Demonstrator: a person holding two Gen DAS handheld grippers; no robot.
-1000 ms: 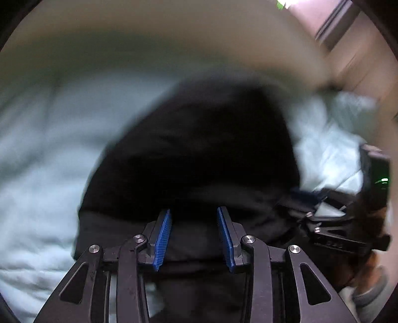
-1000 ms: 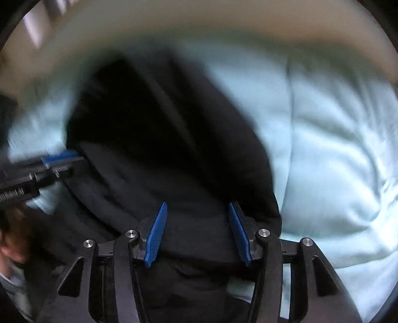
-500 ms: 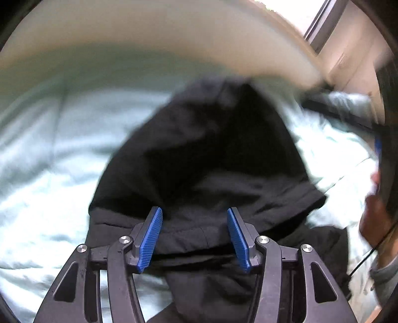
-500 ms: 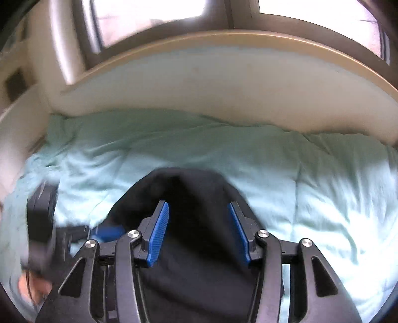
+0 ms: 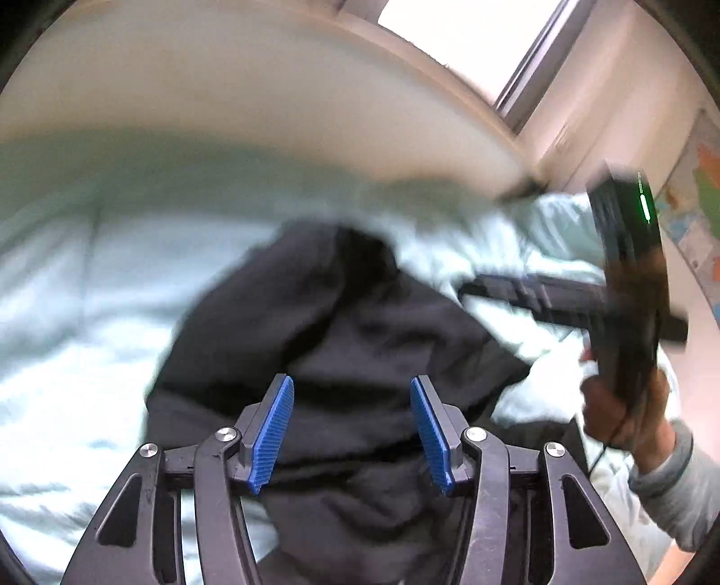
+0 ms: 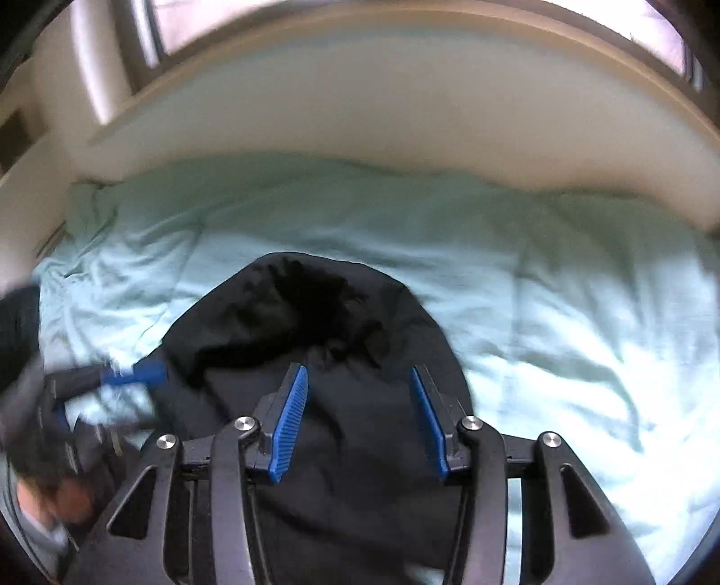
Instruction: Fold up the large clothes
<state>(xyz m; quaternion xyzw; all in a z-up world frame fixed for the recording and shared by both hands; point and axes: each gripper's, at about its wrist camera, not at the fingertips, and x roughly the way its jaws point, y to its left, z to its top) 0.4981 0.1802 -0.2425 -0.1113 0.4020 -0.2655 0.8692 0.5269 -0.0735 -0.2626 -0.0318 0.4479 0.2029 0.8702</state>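
Note:
A black garment [image 5: 342,333] lies bunched on a pale green bedsheet [image 5: 67,315]; it also shows in the right wrist view [image 6: 324,342]. My left gripper [image 5: 351,396] is open and empty just above the garment's near part. My right gripper [image 6: 357,387] is open and empty over the garment too. The right gripper also shows in the left wrist view [image 5: 540,297], lifted at the right, blurred. The left gripper shows blurred at the left of the right wrist view [image 6: 112,382].
A cream padded headboard [image 6: 382,103] curves along the far side of the bed, with a window [image 6: 202,22] behind it. The sheet [image 6: 562,315] spreads wide to the right of the garment. A wall [image 5: 630,112] stands at the right.
Both grippers have opened wider and lifted back from the garment. The right gripper has risen and tilted up, so the headboard and window came into view. The garment has settled on the sheet.

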